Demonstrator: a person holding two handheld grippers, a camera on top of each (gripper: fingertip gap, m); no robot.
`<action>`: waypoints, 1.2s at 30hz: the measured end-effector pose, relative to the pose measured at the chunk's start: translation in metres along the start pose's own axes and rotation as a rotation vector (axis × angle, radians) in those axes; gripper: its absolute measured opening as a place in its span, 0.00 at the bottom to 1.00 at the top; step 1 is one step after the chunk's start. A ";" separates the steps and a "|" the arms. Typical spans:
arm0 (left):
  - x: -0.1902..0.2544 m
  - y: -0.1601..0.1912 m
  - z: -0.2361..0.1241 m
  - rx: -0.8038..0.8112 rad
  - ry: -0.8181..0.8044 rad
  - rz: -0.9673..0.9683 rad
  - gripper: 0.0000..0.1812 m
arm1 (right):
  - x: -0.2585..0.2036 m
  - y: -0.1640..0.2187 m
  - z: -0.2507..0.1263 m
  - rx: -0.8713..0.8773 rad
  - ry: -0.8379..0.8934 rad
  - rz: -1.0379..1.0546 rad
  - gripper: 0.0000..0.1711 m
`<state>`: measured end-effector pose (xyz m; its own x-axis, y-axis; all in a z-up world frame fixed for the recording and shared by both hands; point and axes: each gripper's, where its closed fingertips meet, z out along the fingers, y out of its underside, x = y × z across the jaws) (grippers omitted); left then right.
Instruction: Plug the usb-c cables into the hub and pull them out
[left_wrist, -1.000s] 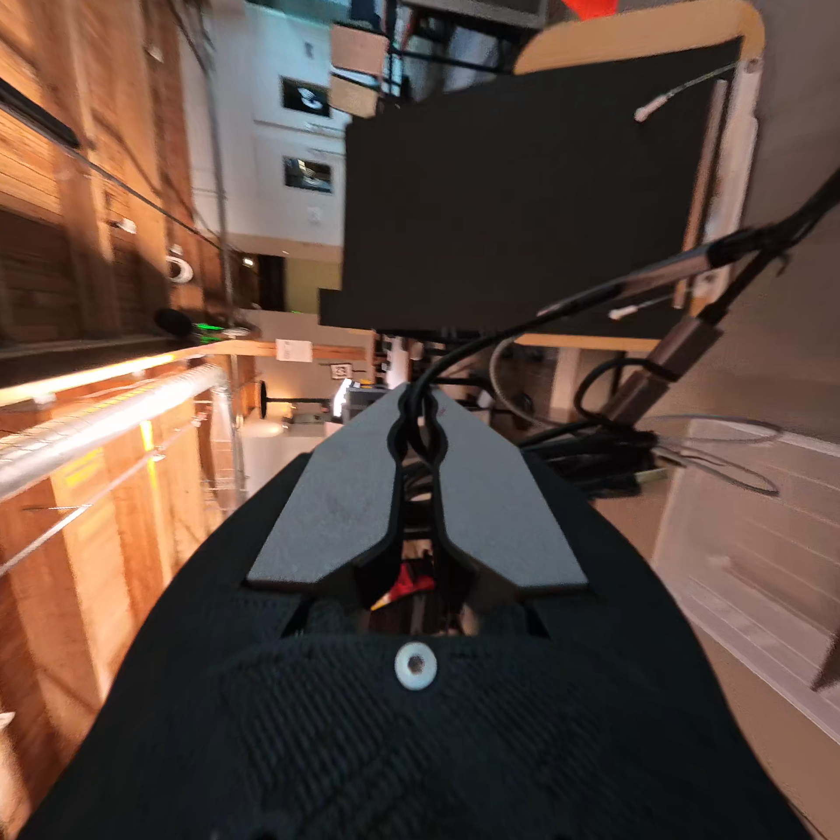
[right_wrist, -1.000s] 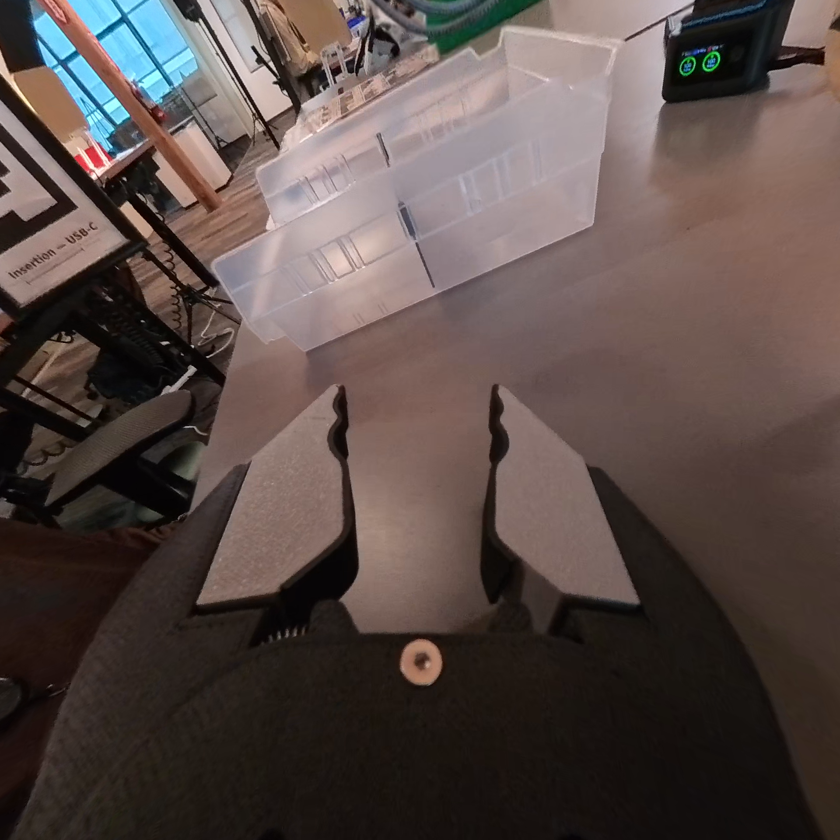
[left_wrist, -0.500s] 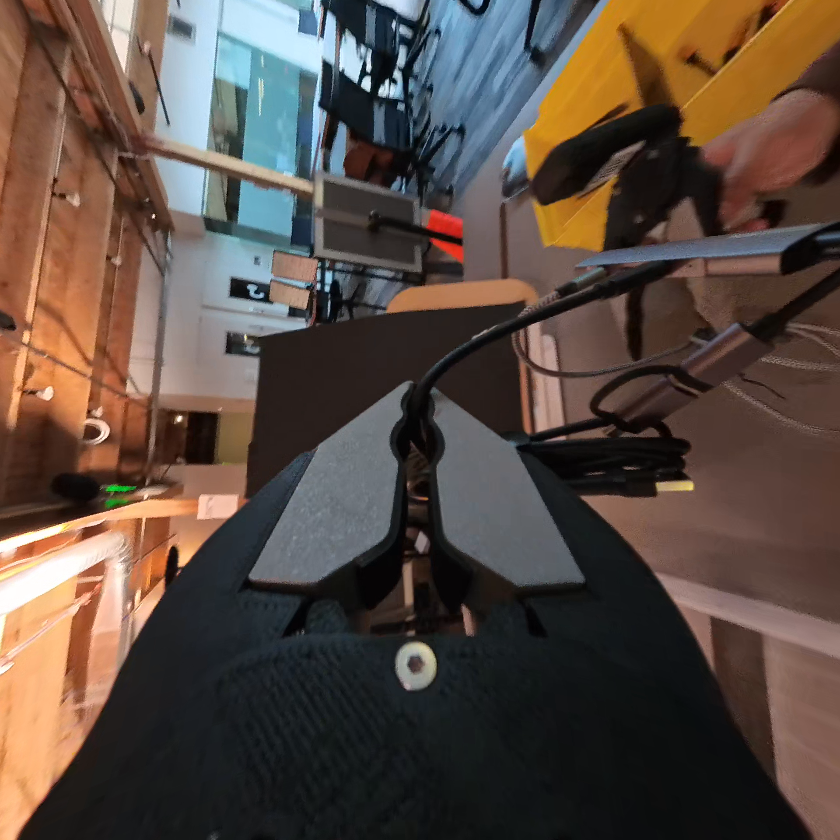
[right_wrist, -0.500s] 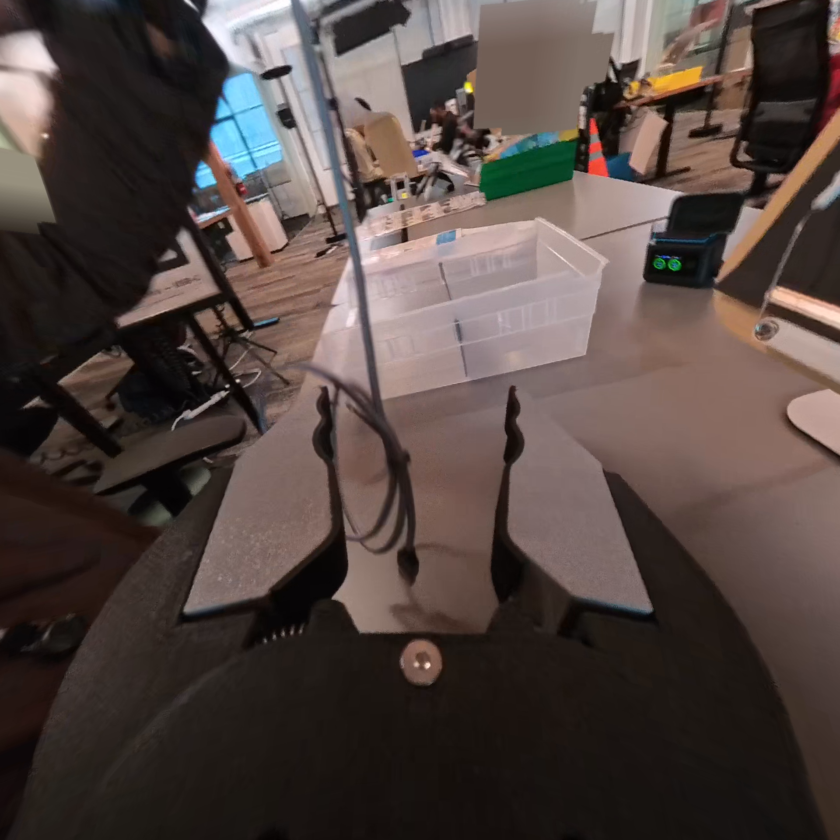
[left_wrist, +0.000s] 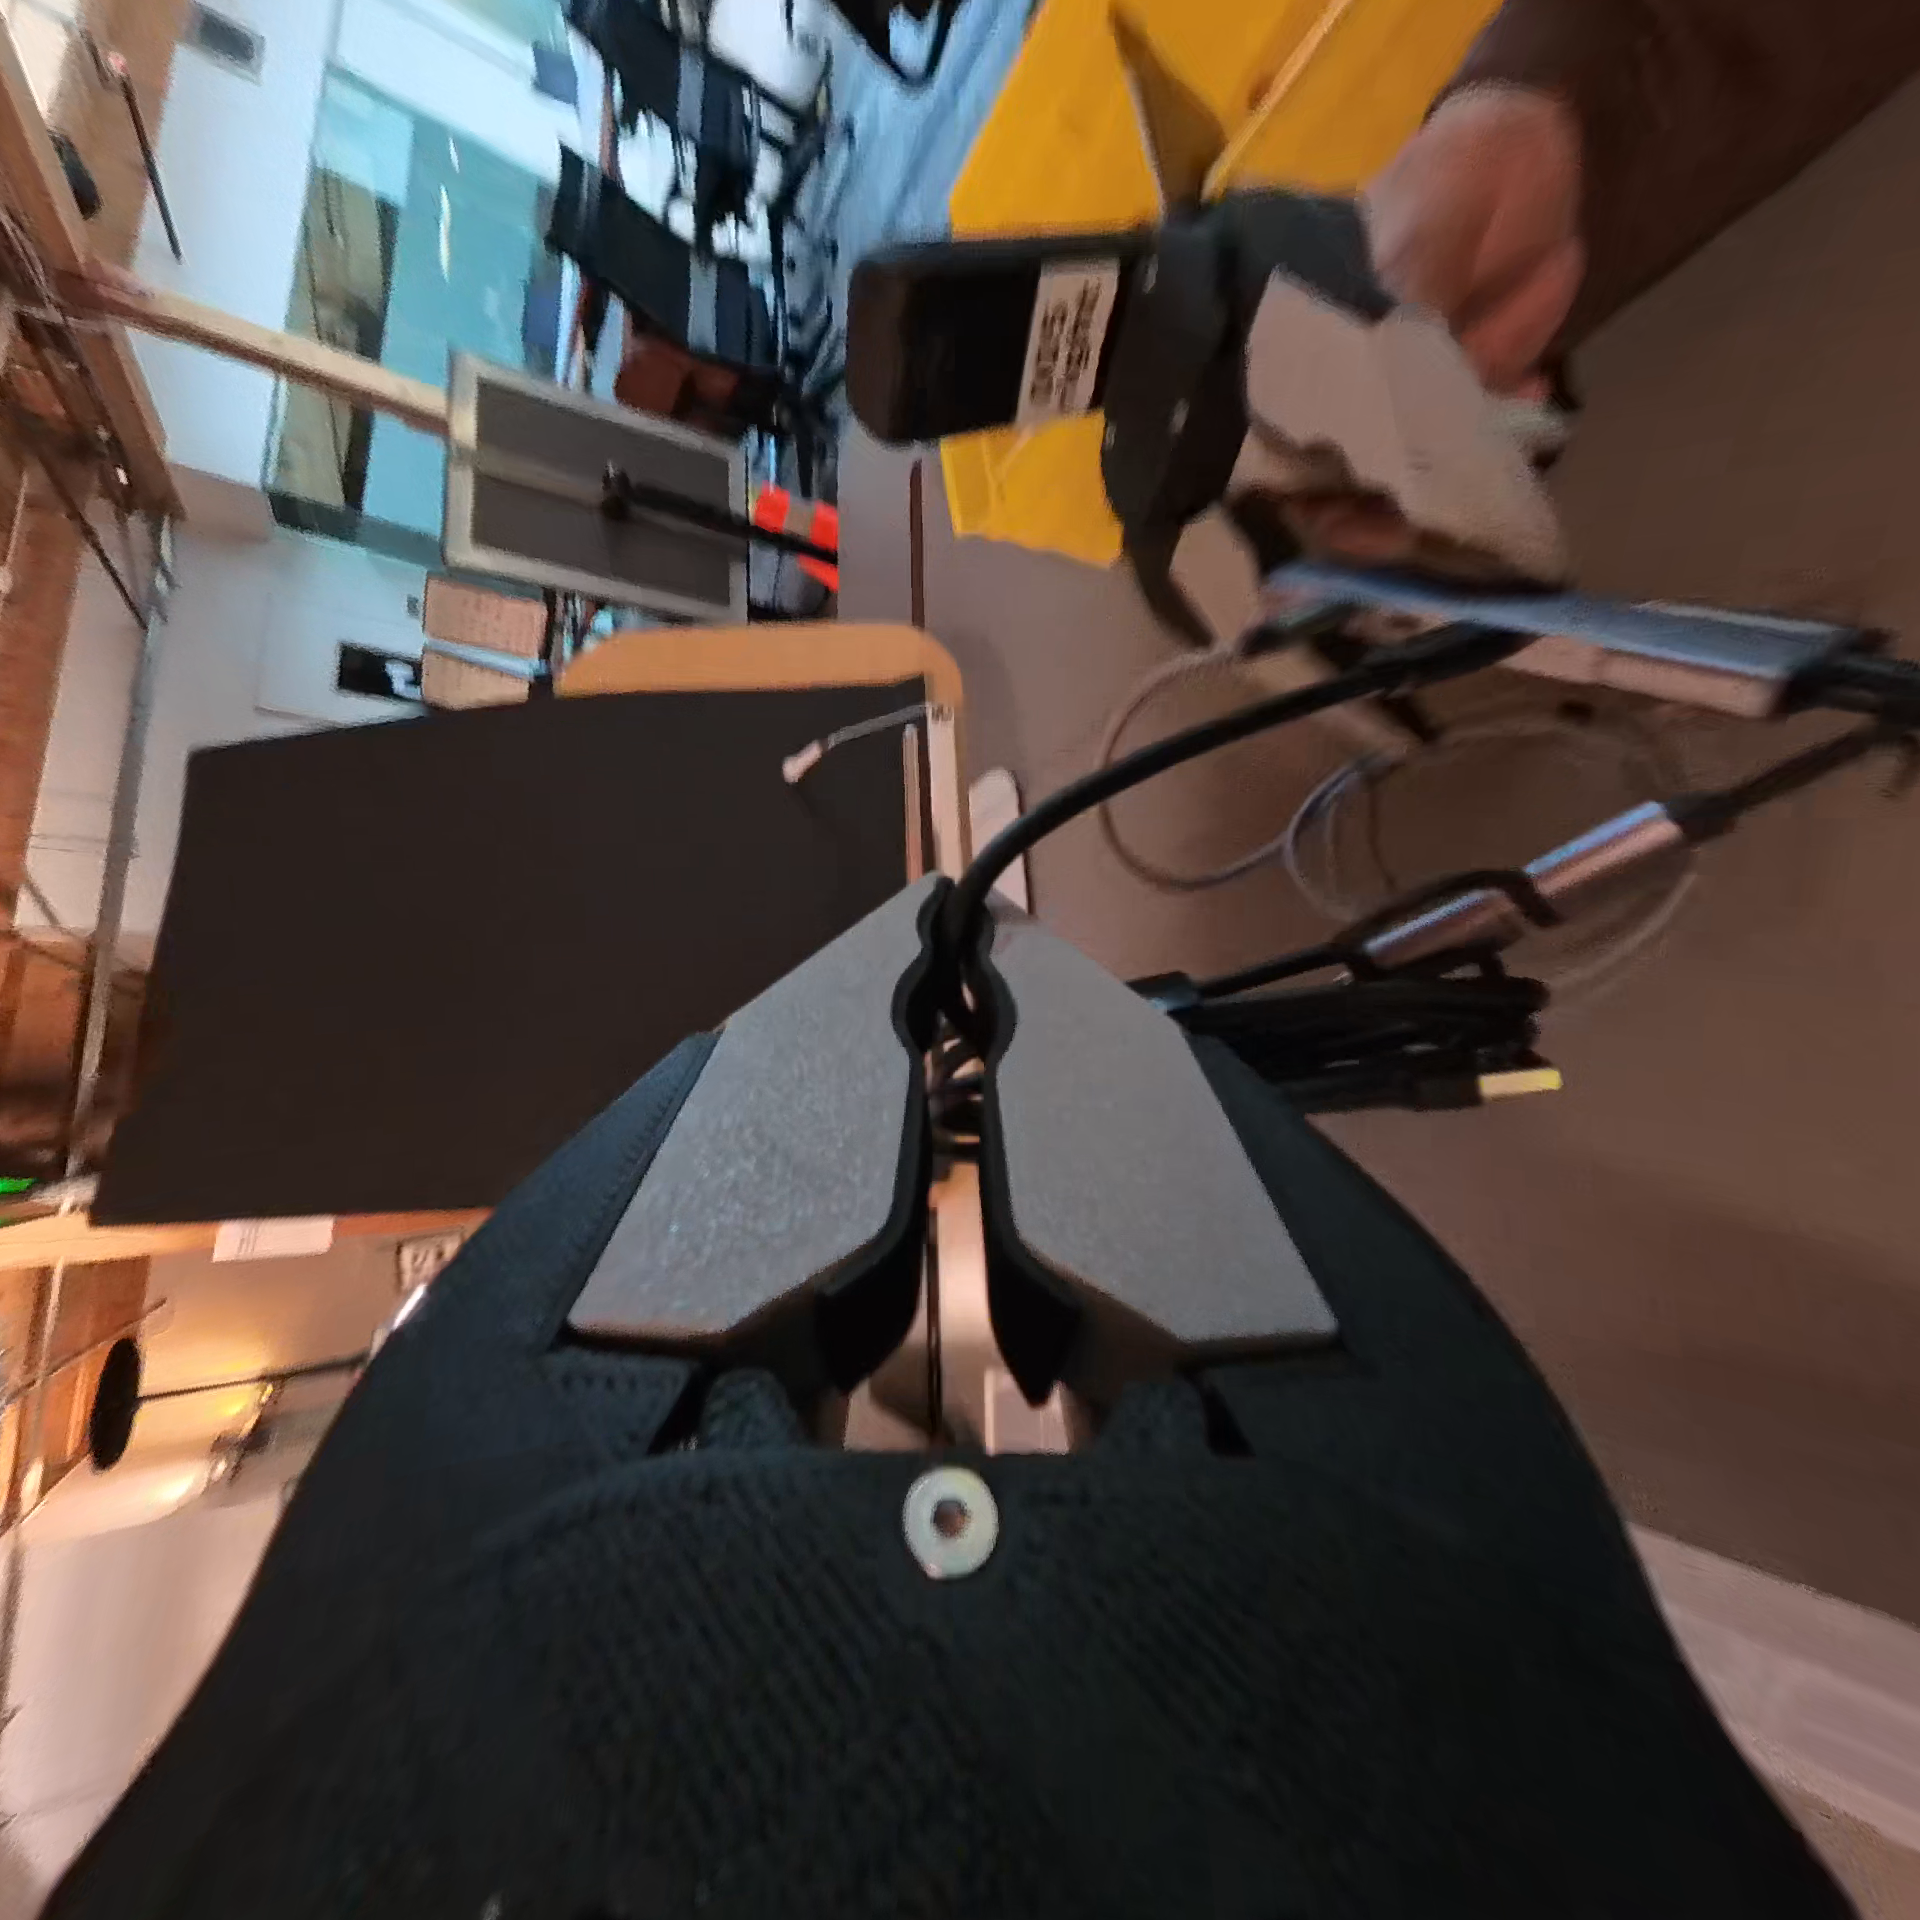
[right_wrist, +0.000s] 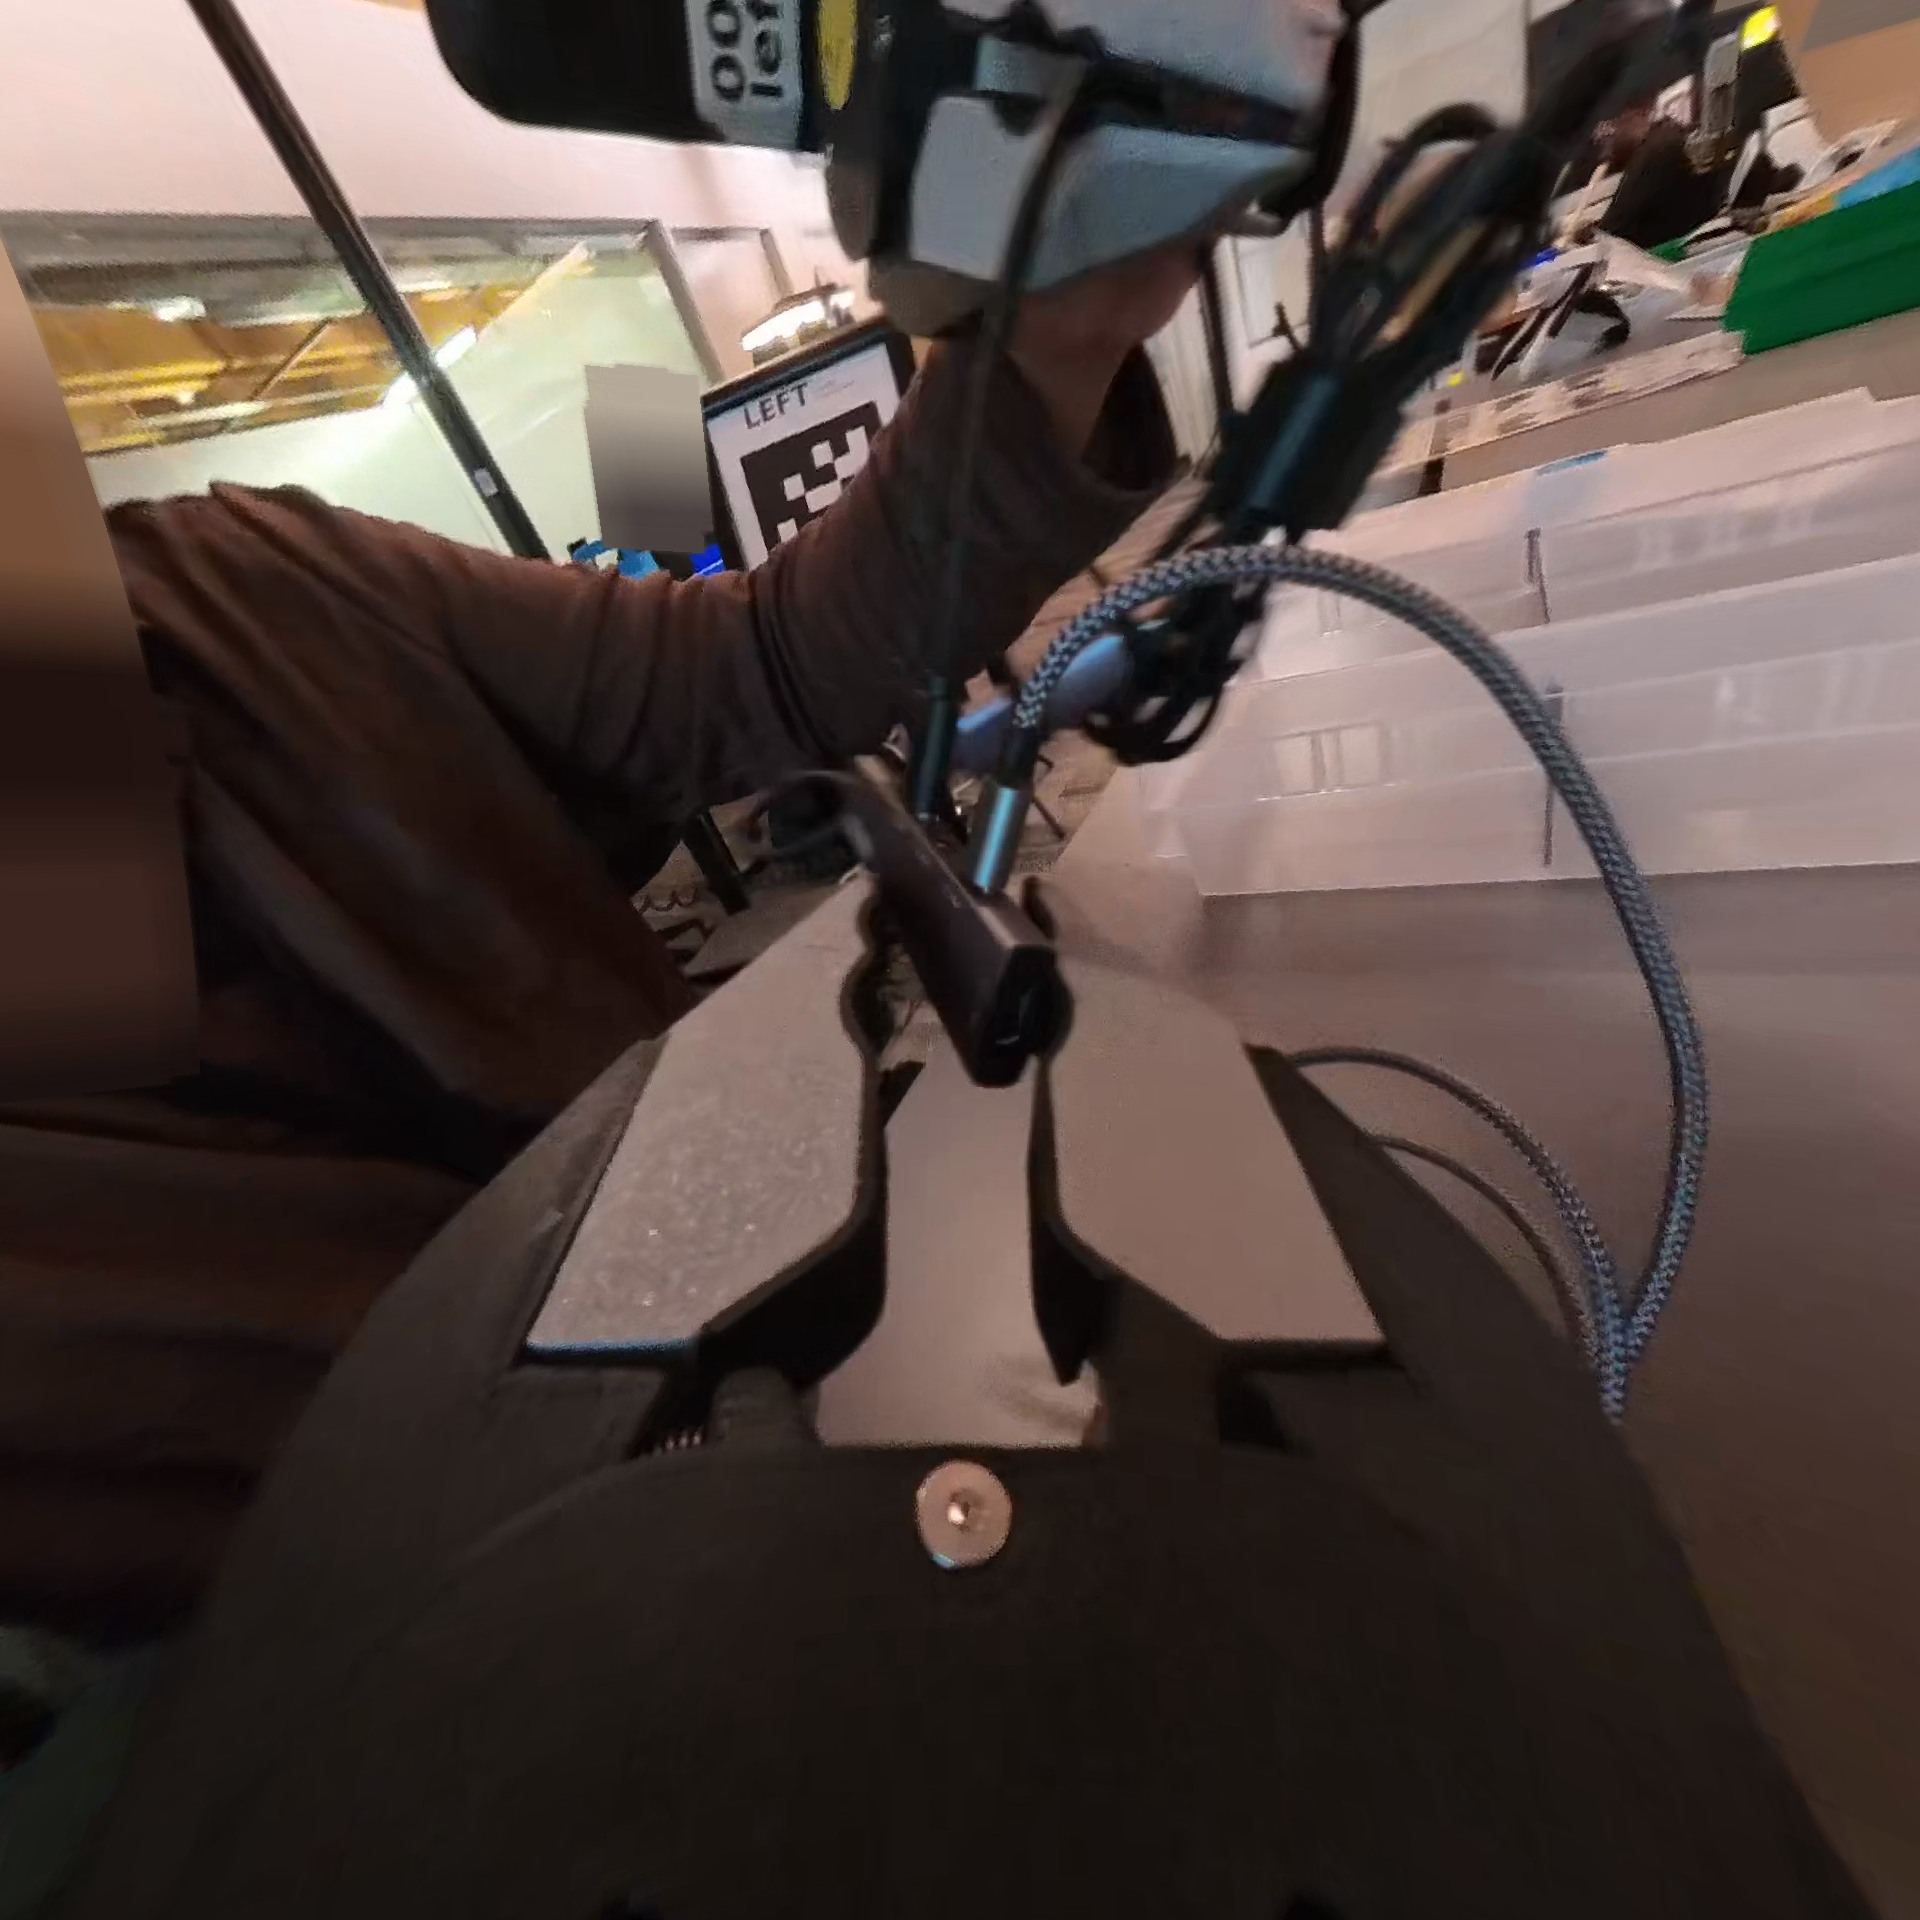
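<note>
My left gripper (left_wrist: 956, 920) is shut on a black cable (left_wrist: 1164, 758) that curves up and right to the grey hub (left_wrist: 1621, 634). In the right wrist view the dark hub (right_wrist: 935, 883) lies slanted between the fingertips of my right gripper (right_wrist: 951, 914), whose jaws are closed in on it. A grey braided cable (right_wrist: 1600, 831) with a silver plug (right_wrist: 997, 831) and a thin black cable (right_wrist: 930, 738) enter the hub's side. The left gripper's body shows at the top of the right wrist view (right_wrist: 1039, 156). The picture is blurred by motion.
A bundle of black cables (left_wrist: 1361, 1029) with a yellow-tipped plug (left_wrist: 1517, 1083) and a silver adapter (left_wrist: 1610, 852) hang over the brown table (left_wrist: 1662, 1299). A black board in a wooden frame (left_wrist: 520, 935) stands behind. Clear plastic bins (right_wrist: 1621, 644) and a person's brown sleeve (right_wrist: 499, 675) are close. My right fingertips sit around 11 centimeters from my left ones.
My right gripper swung from the table and bins to the hub, and its jaws closed from wide open onto it. The left gripper kept hold of the black cable and came closer to the right one.
</note>
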<state>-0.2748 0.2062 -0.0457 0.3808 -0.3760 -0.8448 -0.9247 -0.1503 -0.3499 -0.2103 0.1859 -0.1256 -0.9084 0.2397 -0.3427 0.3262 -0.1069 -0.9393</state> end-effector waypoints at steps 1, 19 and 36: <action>0.002 0.010 0.003 -0.047 0.006 0.001 0.00 | 0.000 0.003 0.002 -0.017 0.000 -0.008 0.05; 0.144 -0.014 0.058 0.218 0.342 -1.354 0.23 | 0.066 -0.022 -0.056 0.212 0.422 0.037 0.04; 0.035 -0.012 0.099 0.741 0.277 -1.304 0.29 | 0.056 -0.056 -0.090 0.564 0.322 0.030 0.03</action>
<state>-0.2500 0.2855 -0.1117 0.8124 -0.5145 0.2744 0.2874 -0.0560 -0.9562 -0.2557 0.2925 -0.0934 -0.7487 0.4962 -0.4396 0.0832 -0.5875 -0.8049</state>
